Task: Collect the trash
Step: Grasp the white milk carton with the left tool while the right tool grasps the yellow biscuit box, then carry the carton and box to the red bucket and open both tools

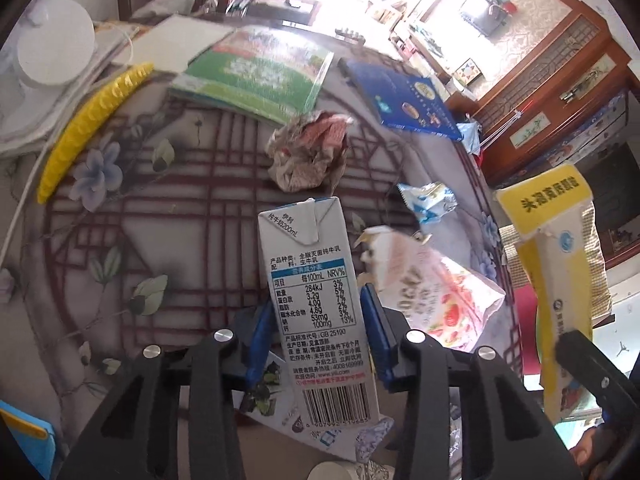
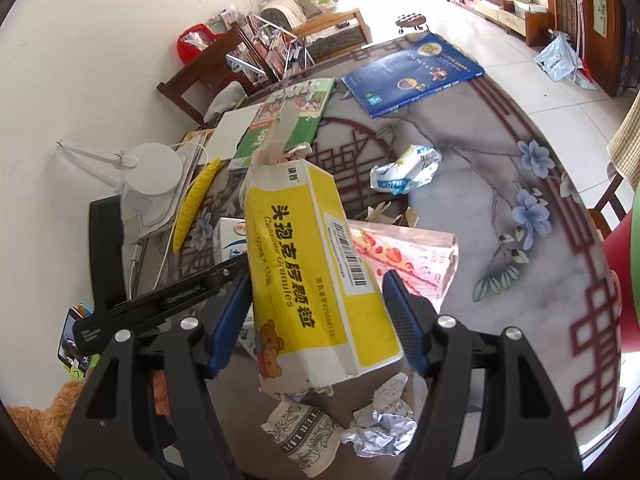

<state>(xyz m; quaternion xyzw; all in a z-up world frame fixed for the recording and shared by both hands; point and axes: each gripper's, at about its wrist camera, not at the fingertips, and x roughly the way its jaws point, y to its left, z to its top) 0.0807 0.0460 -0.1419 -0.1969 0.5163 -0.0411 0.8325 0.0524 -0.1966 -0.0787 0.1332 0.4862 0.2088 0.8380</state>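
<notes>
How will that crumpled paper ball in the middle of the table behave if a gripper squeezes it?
The crumpled paper ball looks loosely wadded, so it would probably crush further under the pads rather than resist. It seems light for its bulk, likely to skid if nudged. Its irregular, creased shape suggests it would settle rather than roll far.

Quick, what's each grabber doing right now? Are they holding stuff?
Left gripper: closed on the white milk carton.
Right gripper: closed on the yellow medicine box.

A home living room: sofa, tiled floor, wooden cabinets, flower-patterned round table.
</notes>
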